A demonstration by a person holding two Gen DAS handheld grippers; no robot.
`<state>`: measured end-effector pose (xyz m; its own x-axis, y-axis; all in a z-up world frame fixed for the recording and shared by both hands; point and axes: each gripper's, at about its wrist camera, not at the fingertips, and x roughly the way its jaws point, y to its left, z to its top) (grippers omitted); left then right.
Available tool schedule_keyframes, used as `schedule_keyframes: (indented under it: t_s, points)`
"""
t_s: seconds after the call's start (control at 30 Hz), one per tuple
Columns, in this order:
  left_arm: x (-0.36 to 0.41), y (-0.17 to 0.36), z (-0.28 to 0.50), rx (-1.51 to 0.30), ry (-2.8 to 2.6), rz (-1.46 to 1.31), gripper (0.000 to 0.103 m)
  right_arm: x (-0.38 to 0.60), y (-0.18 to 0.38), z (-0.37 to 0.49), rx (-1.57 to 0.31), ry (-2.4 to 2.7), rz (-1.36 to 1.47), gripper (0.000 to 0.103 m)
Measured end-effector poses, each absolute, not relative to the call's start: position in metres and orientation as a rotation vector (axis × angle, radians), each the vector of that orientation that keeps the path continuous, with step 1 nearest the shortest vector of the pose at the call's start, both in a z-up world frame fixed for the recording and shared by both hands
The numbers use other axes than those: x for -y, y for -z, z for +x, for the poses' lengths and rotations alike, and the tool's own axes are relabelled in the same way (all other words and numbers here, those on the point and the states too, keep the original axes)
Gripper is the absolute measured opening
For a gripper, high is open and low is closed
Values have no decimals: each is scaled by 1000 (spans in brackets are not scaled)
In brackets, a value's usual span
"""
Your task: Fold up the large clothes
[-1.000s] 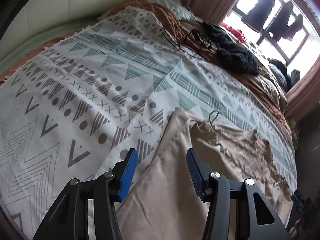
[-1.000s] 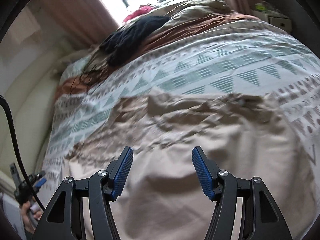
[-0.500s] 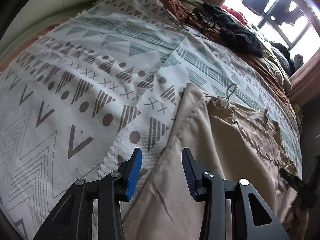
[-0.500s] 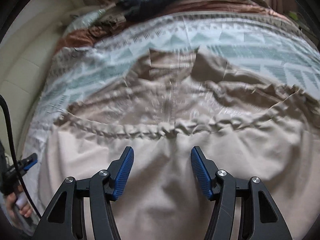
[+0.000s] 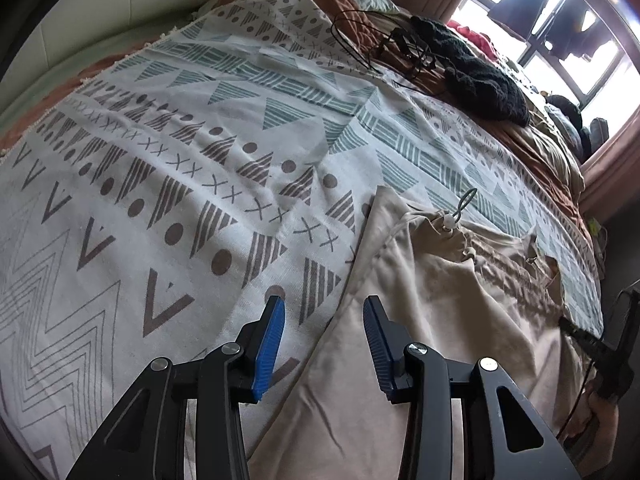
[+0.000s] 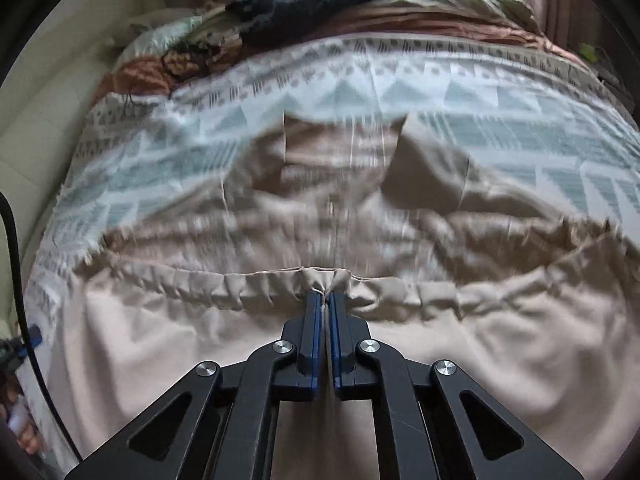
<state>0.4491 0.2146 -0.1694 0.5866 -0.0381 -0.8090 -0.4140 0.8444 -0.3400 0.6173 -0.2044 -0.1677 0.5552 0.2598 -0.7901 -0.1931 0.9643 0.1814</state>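
Motion blur in the right wrist view smears the far half of the beige garment (image 6: 360,208), and the frame cuts off its near part. It lies spread on the patterned blanket (image 5: 180,160) covering the bed, its gathered waistband running crosswise. A black knit heap (image 5: 480,80) and tangled cords (image 5: 384,48) lie near the far edge. The right gripper (image 6: 325,300) has its fingers pressed together, pinching the waistband. The left gripper (image 5: 324,344) hovers over the garment's side edge, fingers spread.

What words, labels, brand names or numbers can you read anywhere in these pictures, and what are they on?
None: no readable text shows in either view.
The patterned bedspread carries only shapes: triangles, dots, crosses and zigzags.
The beige garment shows no tag or print; its upper part is motion-blurred in the right wrist view.
The left tool and right tool bear no markings.
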Motion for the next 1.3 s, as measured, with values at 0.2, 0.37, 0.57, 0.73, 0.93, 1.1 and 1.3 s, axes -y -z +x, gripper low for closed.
schedule_keyframes:
  t_s: [0.2,0.37,0.57,0.73,0.93,1.1,1.3]
  points:
    - [-213,177,456,-961,-248,-535,43,200,165,639,-937,-278,89,5]
    - [-211,182,460,-980,-262,-532,43,199,188,650,-986,-260,80,5]
    - [-204,188,464,-1012,-246,-533,43,202,193,650,-979,-233,54,4]
    - [-192,191,466,-1027,-230,-460,43,206,188,646,-998,-252,73,8]
    - [-187,196,466,-1028,-214,-431,12,242,161,627,-957,-264,228,33]
    - [-184,190,468,-990,-216,-426,6,275,152,610,-954,-247,305,36]
    - [-188,190,478,-971,-235,-462,5,281,157,582,-992,-266,314,36]
